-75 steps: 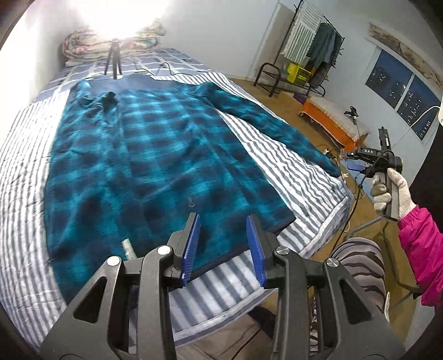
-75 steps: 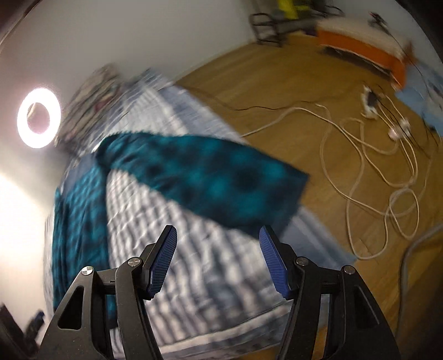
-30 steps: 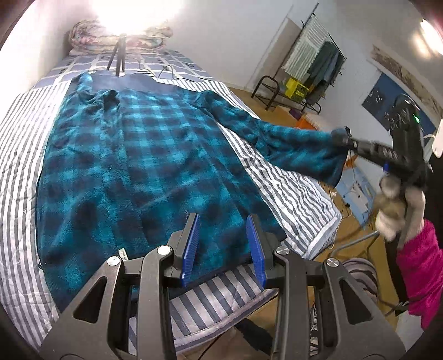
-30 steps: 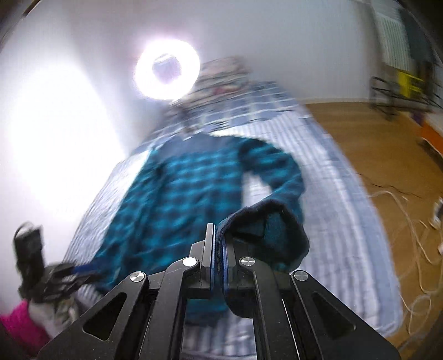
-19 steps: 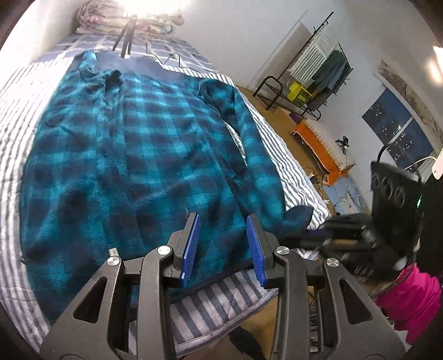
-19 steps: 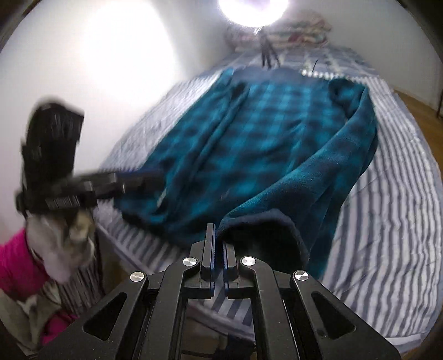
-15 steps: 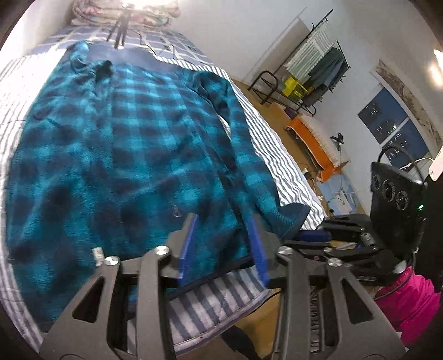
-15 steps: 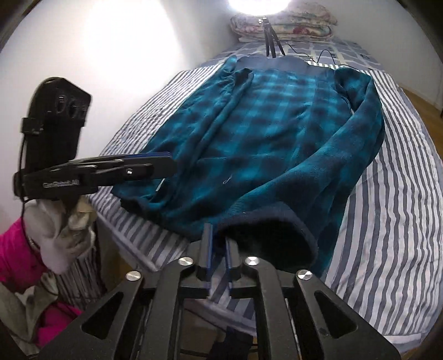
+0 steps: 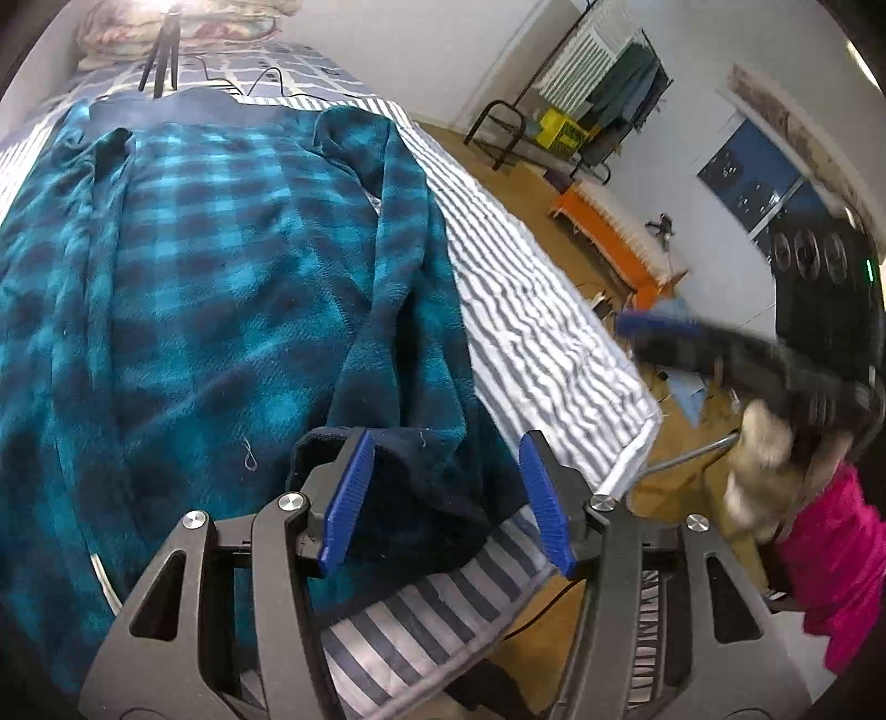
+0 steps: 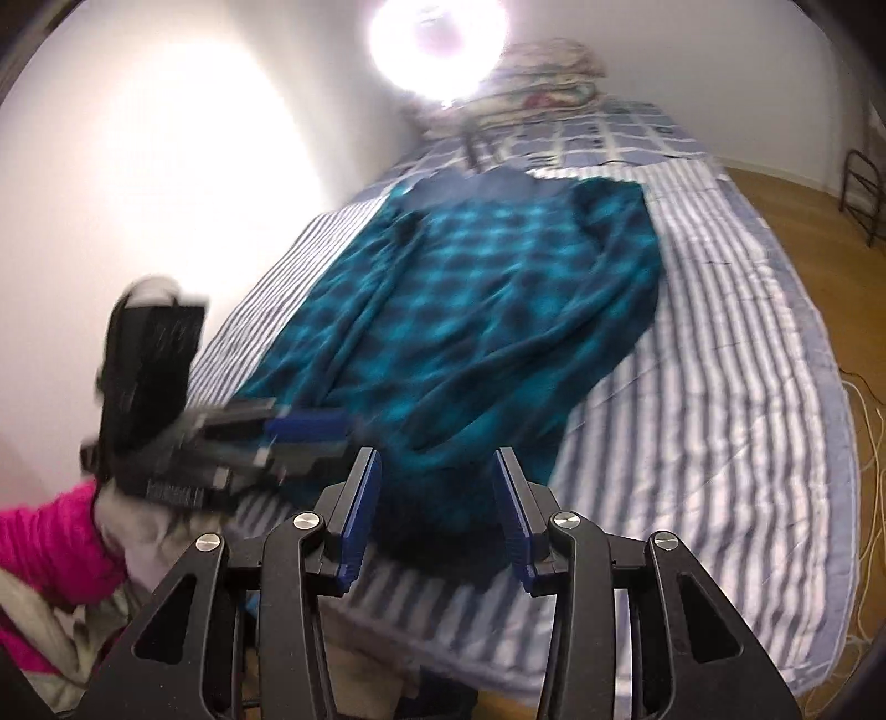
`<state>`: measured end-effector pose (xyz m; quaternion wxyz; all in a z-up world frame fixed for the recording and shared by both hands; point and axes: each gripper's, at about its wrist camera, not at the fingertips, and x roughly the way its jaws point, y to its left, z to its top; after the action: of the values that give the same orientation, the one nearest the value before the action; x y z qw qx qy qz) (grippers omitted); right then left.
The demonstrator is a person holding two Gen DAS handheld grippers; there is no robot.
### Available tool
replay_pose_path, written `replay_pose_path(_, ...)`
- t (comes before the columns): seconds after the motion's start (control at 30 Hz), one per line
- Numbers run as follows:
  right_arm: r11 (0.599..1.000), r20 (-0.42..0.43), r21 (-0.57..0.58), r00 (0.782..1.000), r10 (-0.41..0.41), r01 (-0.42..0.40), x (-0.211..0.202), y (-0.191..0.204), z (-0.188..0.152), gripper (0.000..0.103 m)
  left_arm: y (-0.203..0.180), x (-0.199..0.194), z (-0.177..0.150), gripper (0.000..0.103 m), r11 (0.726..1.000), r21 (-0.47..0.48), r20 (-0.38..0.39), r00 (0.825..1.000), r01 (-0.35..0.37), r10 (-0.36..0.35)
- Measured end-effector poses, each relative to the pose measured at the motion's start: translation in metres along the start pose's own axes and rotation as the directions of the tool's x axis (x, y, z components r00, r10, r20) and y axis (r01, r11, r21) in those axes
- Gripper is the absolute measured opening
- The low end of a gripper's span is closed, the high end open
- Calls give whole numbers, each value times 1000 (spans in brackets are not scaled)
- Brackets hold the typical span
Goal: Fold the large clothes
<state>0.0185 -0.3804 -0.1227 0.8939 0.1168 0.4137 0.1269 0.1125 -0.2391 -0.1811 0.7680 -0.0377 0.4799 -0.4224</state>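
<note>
Lying flat on the grey-striped bed (image 9: 542,310), the teal plaid fleece garment (image 9: 210,266) has one sleeve (image 9: 410,266) folded inward, both the left gripper (image 9: 446,493) and right gripper (image 10: 437,515) hover with fingers spread and empty, and further folds remain.

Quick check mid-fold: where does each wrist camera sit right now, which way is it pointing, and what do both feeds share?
Left wrist: on the left gripper, open at the bed's foot, facing up the plaid garment; the right gripper shows, blurred.
Right wrist: on the right gripper, open, facing the ring light; the left gripper shows.
Shared: garment, striped bedding.
</note>
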Motion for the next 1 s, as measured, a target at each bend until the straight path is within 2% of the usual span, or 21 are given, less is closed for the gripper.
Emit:
replay_pose_path(0.23,993,42,114,998,-50,45,21,-64,64,40,21,3,23,56,999,-51,23,1000,-9,11)
replay_pose_path(0.33,986,51,149,995,-82,74,38,-87,95,40,25,21,32,56,1000,-14,-35,999,-17,17)
replay_pose_path(0.5,962,60,252,991,-123,104,72,-131,140,40,36,61,28,55,999,-22,-130,991,-29,26)
replay_pose_path(0.53,956,60,271,990,-130,109,78,-139,146,40,37,65,27,45,999,-23,-138,990,-25,22)
replay_pose_path(0.57,951,57,288,989,-134,112,82,-147,151,40,37,70,26,28,1000,-21,-149,989,-20,16)
replay_pose_path(0.63,936,48,331,989,-143,119,94,-165,160,40,36,74,24,13,1000,-6,-152,988,-19,18)
replay_pose_path(0.7,915,46,387,989,-140,112,110,-184,168,40,33,71,21,9,1000,12,-137,990,-19,20)
replay_pose_path(0.8,886,61,459,992,-109,69,127,-204,174,40,32,56,17,7,1000,-11,-113,993,25,-26)
replay_pose_path(1.0,873,42,486,997,-63,34,164,-213,195,40,28,26,14,6,999,-24,-57,997,47,-48)
